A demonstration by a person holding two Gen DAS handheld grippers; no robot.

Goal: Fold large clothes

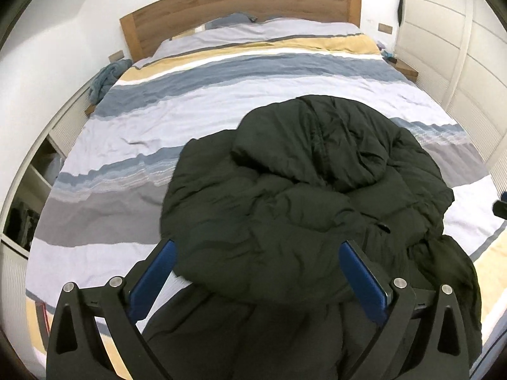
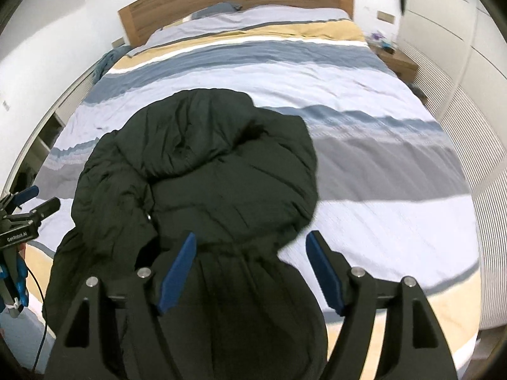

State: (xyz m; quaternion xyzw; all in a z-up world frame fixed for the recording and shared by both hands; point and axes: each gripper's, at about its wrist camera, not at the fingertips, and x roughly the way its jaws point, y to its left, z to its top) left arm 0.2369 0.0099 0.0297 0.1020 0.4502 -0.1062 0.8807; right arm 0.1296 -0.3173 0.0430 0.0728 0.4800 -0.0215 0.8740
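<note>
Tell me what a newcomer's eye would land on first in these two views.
The bulky dark puffer jacket dominates, heaped in rumpled folds on the near half of the striped bedspread. Next come the blue-padded grippers: the left gripper and the right gripper, both open, poised above the jacket's near end. Behind, the wooden headboard stands against the white wall.

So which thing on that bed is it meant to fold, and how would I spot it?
Start from the big bed with the wooden headboard and striped bedspread. On its near end lies a puffy black coat in a rumpled heap, spilling over the foot edge. It is the only dark, quilted item on the pale blue, grey and yellow stripes.
</note>
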